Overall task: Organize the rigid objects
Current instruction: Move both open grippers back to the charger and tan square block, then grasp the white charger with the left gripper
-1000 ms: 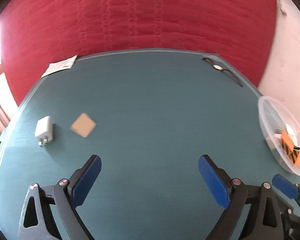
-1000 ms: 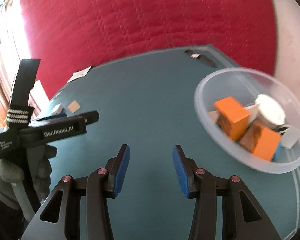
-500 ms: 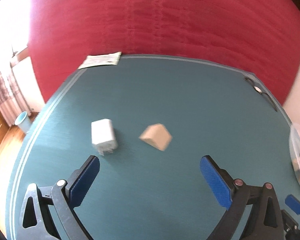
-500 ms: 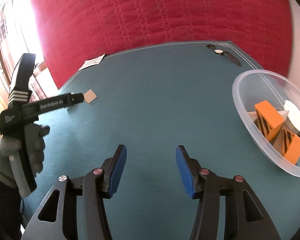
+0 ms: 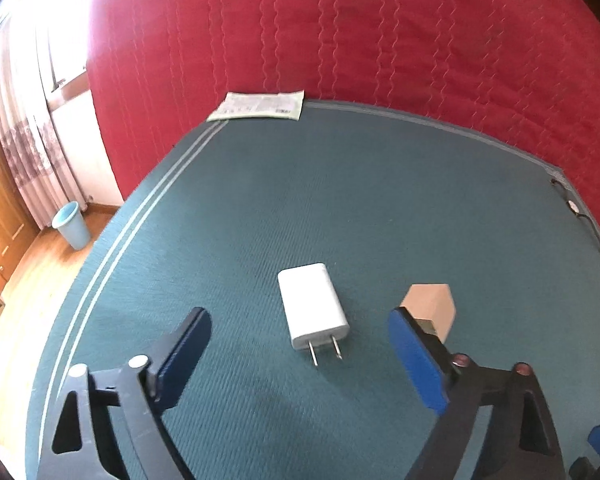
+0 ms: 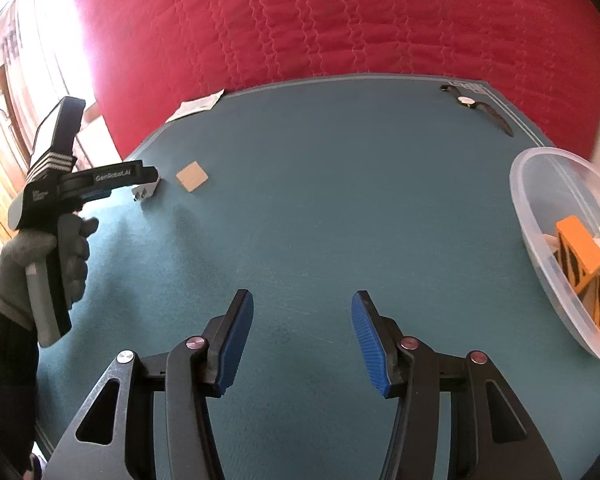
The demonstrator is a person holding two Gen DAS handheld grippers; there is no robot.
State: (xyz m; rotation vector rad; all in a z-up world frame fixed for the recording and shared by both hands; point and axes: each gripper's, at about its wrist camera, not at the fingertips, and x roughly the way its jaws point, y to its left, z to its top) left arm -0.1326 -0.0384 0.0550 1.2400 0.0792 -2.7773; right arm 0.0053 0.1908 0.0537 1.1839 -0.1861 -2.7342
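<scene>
Left gripper is held wide open, nothing gripped; white USB charger is now framed between its fingers, prongs toward the camera, lying flat on the teal table. Half a second ago the charger was seen ahead of the left finger; the gripper has been swung left and brought closer. Tan block is seen just beside the charger, partly hidden by the right blue pad. Right gripper is kept partly open and empty above bare table. Clear plastic bowl with orange blocks has shifted further toward the right edge. A wristwatch is noted at the far corner.
</scene>
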